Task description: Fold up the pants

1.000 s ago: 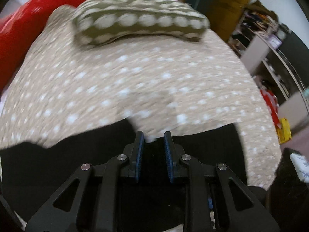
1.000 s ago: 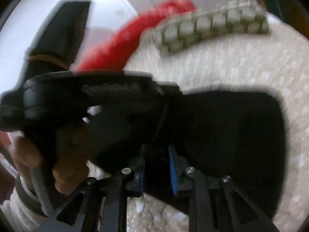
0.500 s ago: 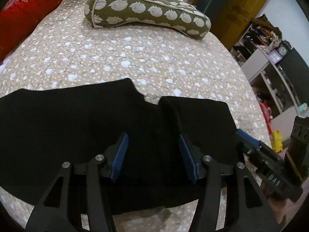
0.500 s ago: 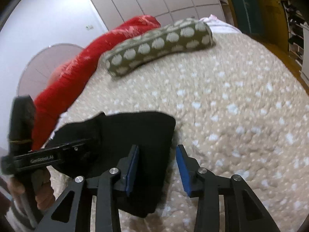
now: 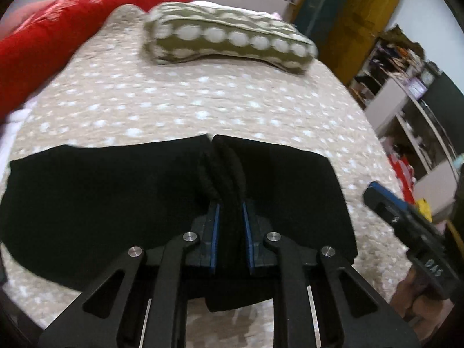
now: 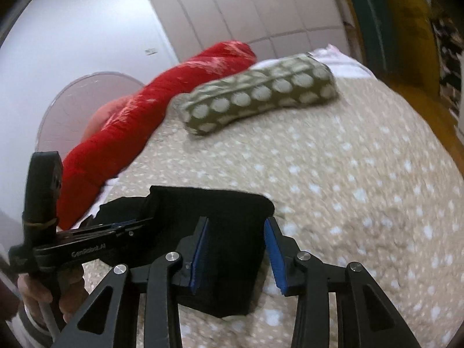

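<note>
The black pants (image 5: 101, 191) lie folded on the beige dotted bedspread (image 5: 203, 101). My left gripper (image 5: 230, 211) is shut on a bunched ridge of the pants near their middle. In the right wrist view the pants (image 6: 232, 211) lie under my right gripper (image 6: 236, 232), which is open and empty, its blue pads (image 6: 274, 246) on either side of the pants' right end. The left gripper (image 6: 121, 226) shows there at the left, held by a hand. The right gripper (image 5: 406, 220) shows at the right edge of the left wrist view.
An olive pillow with white dots (image 5: 229, 40) lies at the far side of the bed. A red blanket (image 5: 58, 34) runs along the far left edge. Shelves with clutter (image 5: 406, 87) stand to the right of the bed.
My left gripper has closed on a fold of the pants; half a second ago it was open over them. My right gripper has opened wider and stayed over the right end.
</note>
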The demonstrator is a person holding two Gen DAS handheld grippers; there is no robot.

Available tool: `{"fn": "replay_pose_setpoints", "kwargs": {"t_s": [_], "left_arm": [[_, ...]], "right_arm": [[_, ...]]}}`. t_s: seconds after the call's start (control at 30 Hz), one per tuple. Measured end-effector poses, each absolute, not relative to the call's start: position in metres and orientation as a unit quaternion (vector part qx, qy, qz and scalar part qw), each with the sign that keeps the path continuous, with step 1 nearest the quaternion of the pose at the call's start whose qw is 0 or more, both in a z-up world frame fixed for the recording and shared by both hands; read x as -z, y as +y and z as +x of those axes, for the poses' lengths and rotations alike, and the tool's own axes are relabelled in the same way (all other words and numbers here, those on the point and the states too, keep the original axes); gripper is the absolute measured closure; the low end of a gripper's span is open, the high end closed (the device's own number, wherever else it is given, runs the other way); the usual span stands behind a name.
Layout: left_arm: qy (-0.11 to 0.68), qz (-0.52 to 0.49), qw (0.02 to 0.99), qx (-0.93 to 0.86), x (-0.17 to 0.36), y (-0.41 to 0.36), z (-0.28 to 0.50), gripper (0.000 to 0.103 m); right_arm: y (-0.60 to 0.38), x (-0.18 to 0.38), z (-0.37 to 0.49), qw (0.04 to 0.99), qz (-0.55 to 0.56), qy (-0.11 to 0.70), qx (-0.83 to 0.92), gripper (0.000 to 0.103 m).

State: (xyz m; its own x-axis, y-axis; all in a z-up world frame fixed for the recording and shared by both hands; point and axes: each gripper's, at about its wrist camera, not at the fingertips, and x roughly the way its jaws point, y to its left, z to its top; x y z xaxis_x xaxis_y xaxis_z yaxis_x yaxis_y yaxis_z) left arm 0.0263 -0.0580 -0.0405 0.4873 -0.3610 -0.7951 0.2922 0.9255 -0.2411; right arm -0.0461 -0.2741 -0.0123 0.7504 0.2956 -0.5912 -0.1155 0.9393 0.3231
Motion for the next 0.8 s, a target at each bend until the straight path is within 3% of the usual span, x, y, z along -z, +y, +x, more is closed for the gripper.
{"fn": "replay_pose_setpoints", "kwargs": {"t_s": [0.23, 0.53, 0.8], "left_arm": [[0.484, -0.038, 0.858, 0.167, 0.067, -0.055, 0.032, 0.089], [0.482, -0.047, 0.859, 0.168, 0.066, -0.05, 0.031, 0.084], [0.472, -0.037, 0.867, 0.155, 0.065, -0.051, 0.023, 0.081]], "right_arm": [[-0.233, 0.058, -0.002, 0.911, 0.07, 0.394, -0.103, 0.068], [-0.238, 0.023, -0.033, 0.918, 0.066, 0.375, -0.109, 0.068], [-0.206, 0.051, -0.048, 0.908, -0.015, 0.407, -0.098, 0.067]]}}
